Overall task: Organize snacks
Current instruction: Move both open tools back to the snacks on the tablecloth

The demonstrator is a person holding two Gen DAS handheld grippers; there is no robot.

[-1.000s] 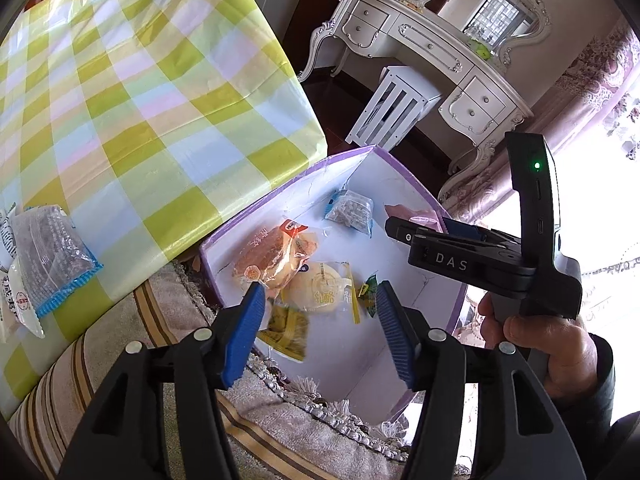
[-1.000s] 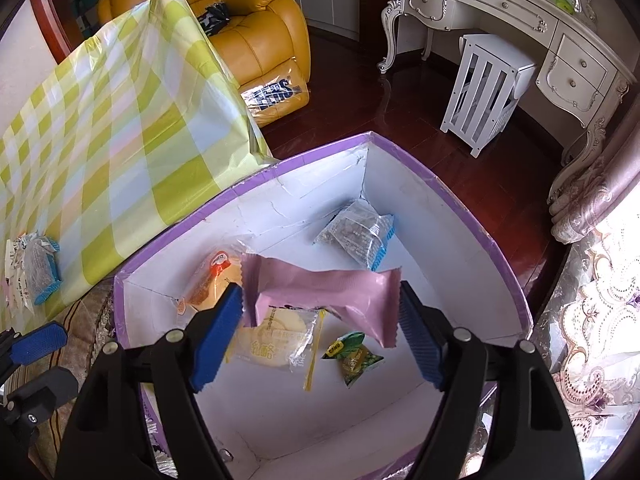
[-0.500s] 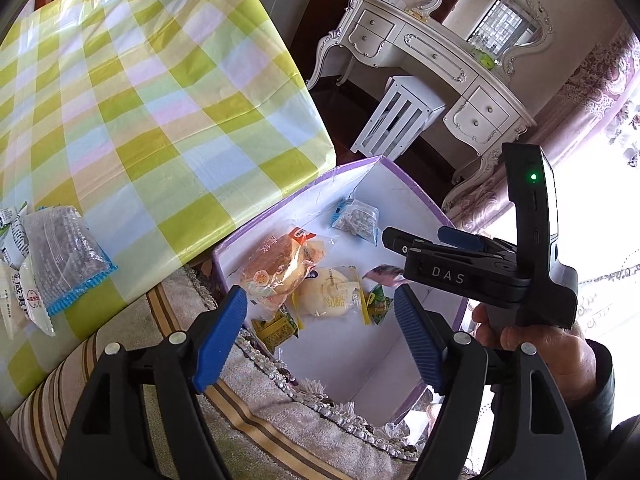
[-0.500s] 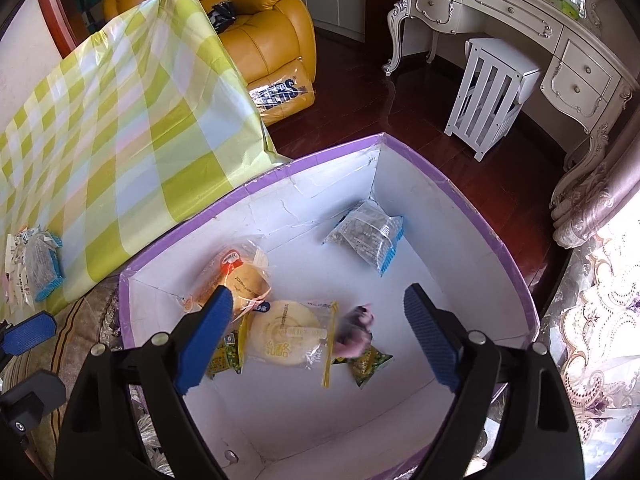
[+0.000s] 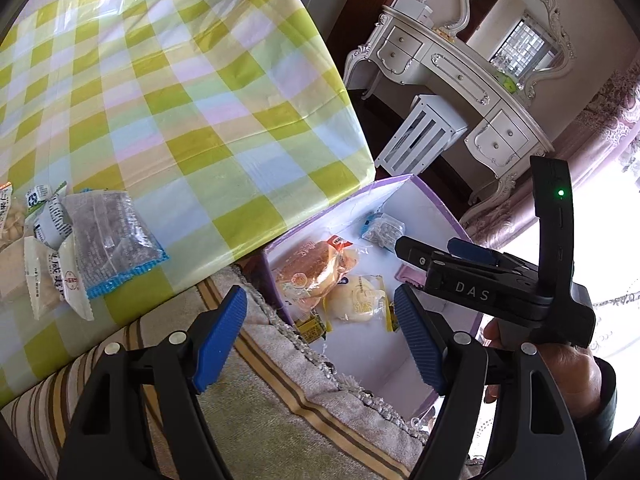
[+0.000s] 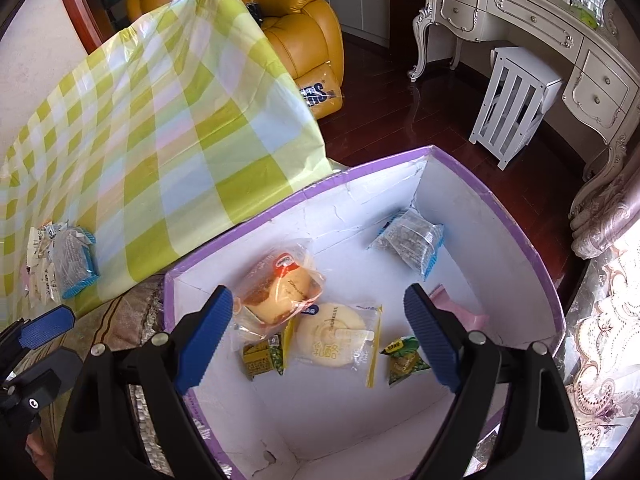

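Note:
A white box with a purple rim [image 6: 516, 232] [image 5: 432, 196] holds several snacks: a bread packet [image 6: 276, 284] [image 5: 312, 272], a round cake packet [image 6: 336, 336], a blue-edged clear packet [image 6: 412, 240], two small green-yellow packets [image 6: 404, 360] and a pink packet [image 6: 464, 312] lying flat at the right. My right gripper [image 6: 316, 340] hangs open and empty above the box; it also shows in the left wrist view [image 5: 460, 256]. My left gripper [image 5: 320, 340] is open and empty over the sofa edge, left of the box. More snack packets [image 5: 100, 244] [image 6: 68, 260] lie on the checked table.
The table with the yellow-green checked cloth [image 5: 160, 100] stands left of the box. A striped sofa cover with a fringe [image 5: 280, 420] lies below. A white dresser [image 6: 560, 40], a white stool [image 6: 516, 96] and a yellow armchair [image 6: 296, 28] stand behind on the dark floor.
My right gripper opened and dropped the pink packet, which now lies in the box at the right. Both grippers rose and drew back; my left gripper opened wider.

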